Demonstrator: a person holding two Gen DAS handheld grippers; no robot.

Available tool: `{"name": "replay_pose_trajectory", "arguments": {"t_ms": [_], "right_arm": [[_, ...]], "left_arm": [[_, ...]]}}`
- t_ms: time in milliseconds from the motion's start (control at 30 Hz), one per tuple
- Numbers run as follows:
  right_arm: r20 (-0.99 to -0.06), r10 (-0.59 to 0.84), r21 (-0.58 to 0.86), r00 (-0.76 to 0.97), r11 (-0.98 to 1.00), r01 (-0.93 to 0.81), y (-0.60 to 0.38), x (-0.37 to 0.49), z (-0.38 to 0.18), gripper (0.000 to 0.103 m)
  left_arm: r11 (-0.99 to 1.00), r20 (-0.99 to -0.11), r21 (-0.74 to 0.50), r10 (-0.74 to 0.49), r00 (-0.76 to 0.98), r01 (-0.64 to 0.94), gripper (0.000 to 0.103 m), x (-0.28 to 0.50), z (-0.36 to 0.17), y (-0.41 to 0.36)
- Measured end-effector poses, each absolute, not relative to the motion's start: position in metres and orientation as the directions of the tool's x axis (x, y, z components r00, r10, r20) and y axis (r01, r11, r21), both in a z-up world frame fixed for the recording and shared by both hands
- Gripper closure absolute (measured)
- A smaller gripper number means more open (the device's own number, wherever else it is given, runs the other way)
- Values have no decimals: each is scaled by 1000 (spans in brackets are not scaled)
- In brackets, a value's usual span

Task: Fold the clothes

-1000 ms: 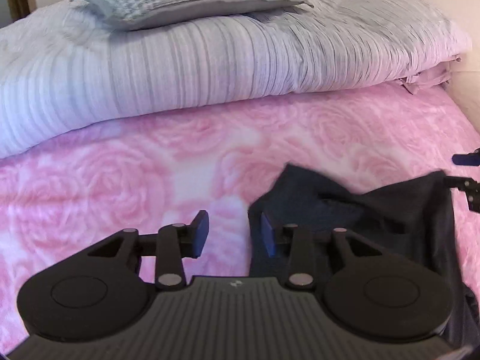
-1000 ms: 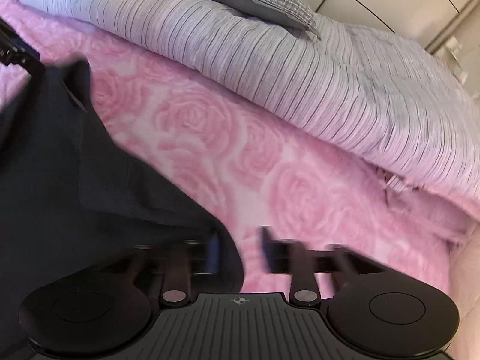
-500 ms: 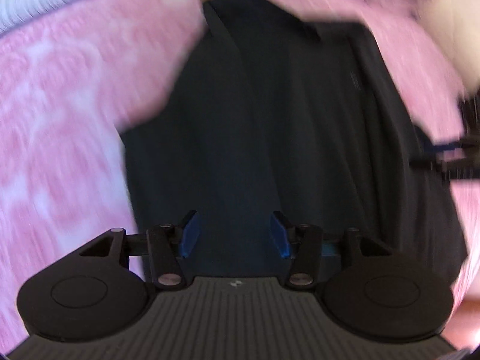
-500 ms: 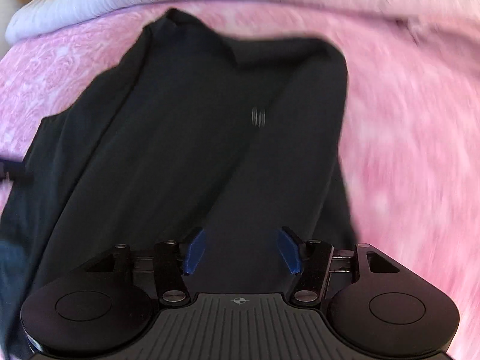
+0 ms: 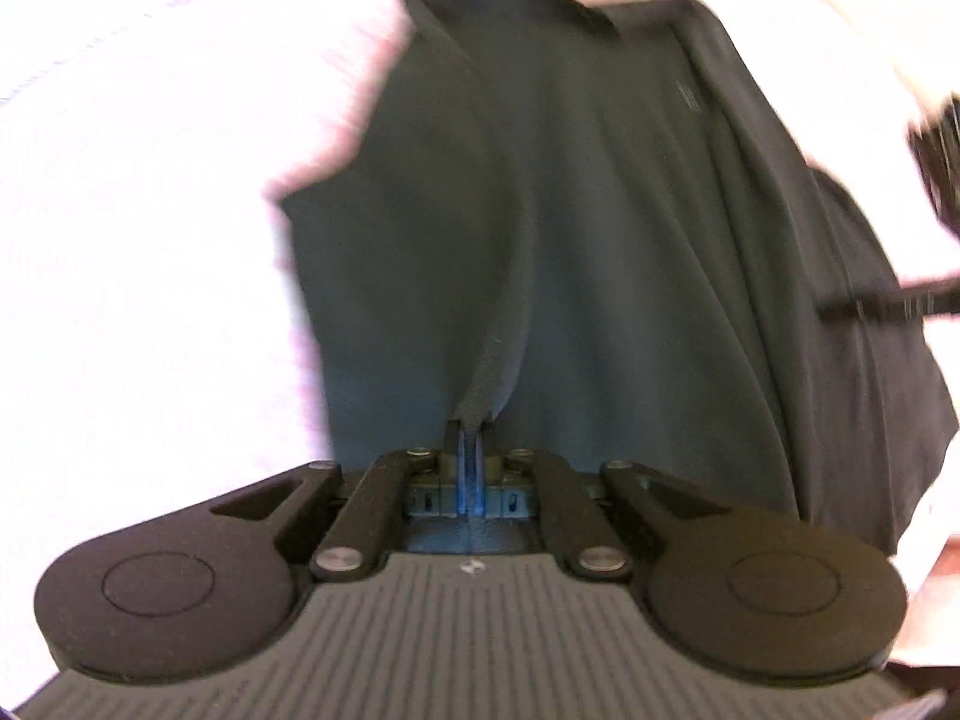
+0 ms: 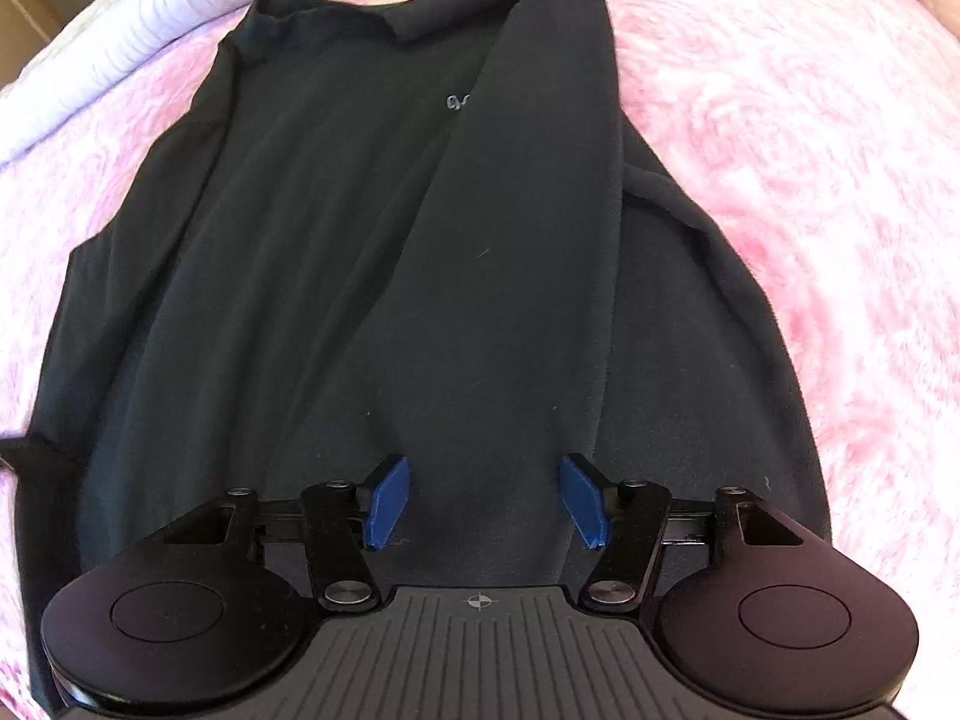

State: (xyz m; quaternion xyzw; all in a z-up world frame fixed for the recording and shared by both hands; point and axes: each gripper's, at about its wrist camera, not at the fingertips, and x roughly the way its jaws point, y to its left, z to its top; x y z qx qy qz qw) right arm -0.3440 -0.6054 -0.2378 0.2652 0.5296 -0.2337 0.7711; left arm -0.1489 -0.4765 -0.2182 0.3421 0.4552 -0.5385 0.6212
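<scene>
A dark shirt lies lengthwise on the bed, collar at the far end and a small pale logo on the chest. Its sides are folded inward. In the left wrist view the same shirt fills the middle, and my left gripper is shut on a raised pinch of its near hem, the cloth rising in a ridge from the blue pads. My right gripper hangs over the near hem with its jaws opening; cloth lies beneath the gap, and the blue pads do not press on it.
A pink rose-patterned bedspread surrounds the shirt and looks washed out in the left wrist view. A striped pale duvet lies along the far left. A dark part of the other gripper pokes in at the right edge.
Both grippers swung from the far end of the shirt, facing the pillows, to its near hem. The left jaws closed on a pinch of cloth. The right jaws spread wider.
</scene>
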Motion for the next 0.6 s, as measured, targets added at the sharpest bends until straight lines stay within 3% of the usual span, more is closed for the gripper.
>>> {"name": "replay_pose_trajectory", "arguments": {"t_ms": [100,267,300,333,367,433,600], "right_arm": [[-942,-137,107,305,742,662,-609,-348,-233,43],[-946,-94,155,311,712,685,-616,-353,-245,44],[-946,-94,156,311,708,689,-616,-352,-245,60],[-945,-90,163,316,706,690,-617,-351,-245,85],[-945,-86,165,314,706,689,-618,-350,-243,93],[-949,-72,166,308,715,679,-619,-347,-239,101],[-952,-86,130,294,756,642,-627,-345,-212,102]], "left_arm": [[254,-909,1,-402,106,967,102,-87,-184,-475],[386,-842,194,-406,355,902,101,37,-149,-492],[412,-831,225,-392,395,883,100,60,-147,-497],[446,-829,267,-345,439,854,98,81,-151,-504],[477,-826,310,-294,481,822,97,101,-154,-511],[526,-818,354,-228,529,773,95,123,-160,-519],[535,-841,227,-313,441,814,88,92,-166,-533]]}}
